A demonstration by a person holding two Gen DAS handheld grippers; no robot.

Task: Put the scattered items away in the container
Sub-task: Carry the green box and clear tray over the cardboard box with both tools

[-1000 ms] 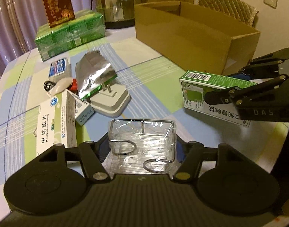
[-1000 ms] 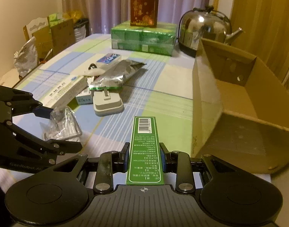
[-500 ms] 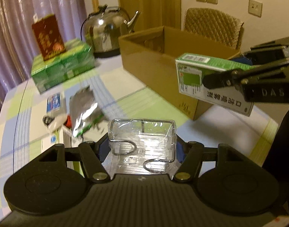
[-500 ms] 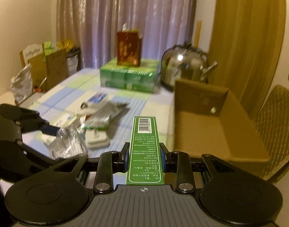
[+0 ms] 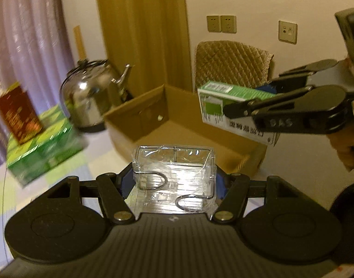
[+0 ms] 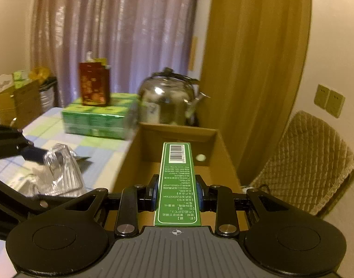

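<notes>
Right wrist: both hand-held grippers carry loads above cardboard box (image 6: 177,136), kettle (image 6: 170,99) behind.

Green carton (image 6: 177,180) showing white barcode; brown cardboard box (image 5: 177,125); surface (image 6: 61,134) showing blue-green checks; kettle (image 6: 167,102) gleaming silver; curtain (image 6: 116,27) hanging mauve.

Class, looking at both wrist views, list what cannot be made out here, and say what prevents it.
- cardboard box floor: right wrist view, hidden by the green carton.
- green packs print: left wrist view, motion blur.
- clear plastic packet contents: glare.
</notes>
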